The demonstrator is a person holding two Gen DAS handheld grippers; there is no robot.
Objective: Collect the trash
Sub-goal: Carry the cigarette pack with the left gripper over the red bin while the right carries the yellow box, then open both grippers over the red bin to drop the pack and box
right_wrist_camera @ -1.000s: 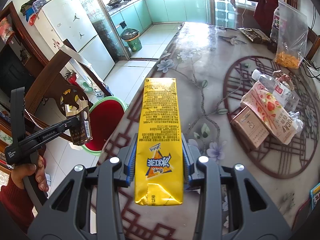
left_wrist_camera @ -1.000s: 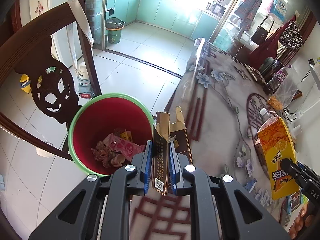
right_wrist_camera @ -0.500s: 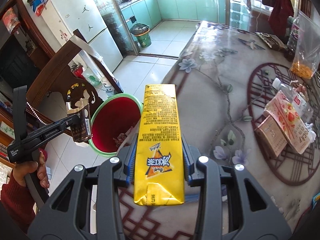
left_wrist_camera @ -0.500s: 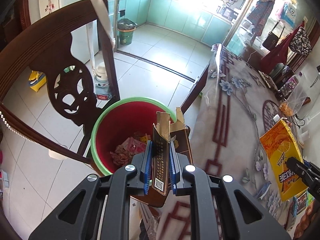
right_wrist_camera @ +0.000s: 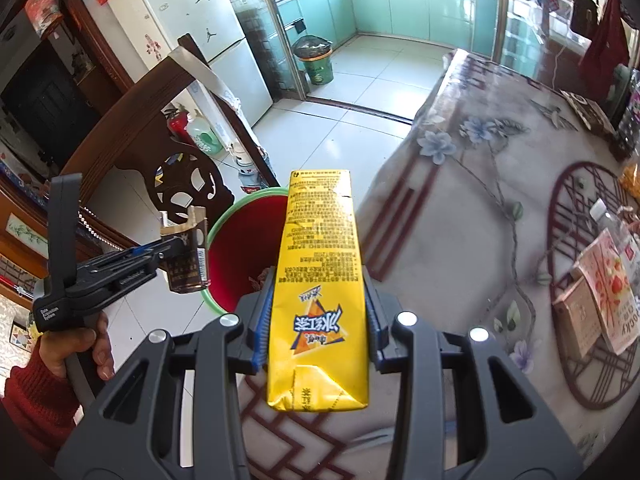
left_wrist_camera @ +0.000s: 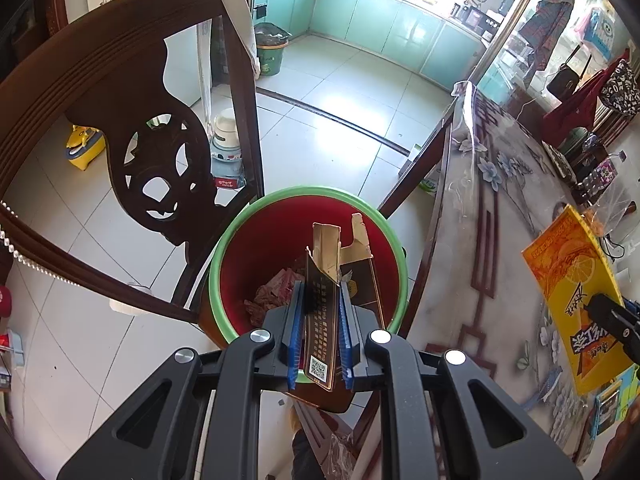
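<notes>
**Both grippers loaded, bin at the table's edge**

Left wrist view: the left gripper is clamped narrow on a flattened dark carton, its blue pads pressing both faces and the torn cardboard flaps sticking up past the tips. The carton hangs over the mouth of the red bin, which has a green rim and stands on the tiled floor w/ crumpled wrappers in its bottom. The bin sits tight between a carved wooden chair on its left and the table edge on its right; the rim is near both. Beyond the bin the floor is open toward the kitchen, where a second, green bin stands by the cabinets. At the picture's right edge the yellow drink carton shows over the tabletop, held by the right gripper.

Right wrist view: the right gripper holds the yellow drink carton lengthwise, pads against its two sides at a medium width. The carton's far end reaches over the table's left edge, above the bin's rim. Left of it, a hand in a red sleeve holds the left gripper w/ the dark carton just beside the bin. More packets lie near the tabletop's right edge, well apart.
</notes>
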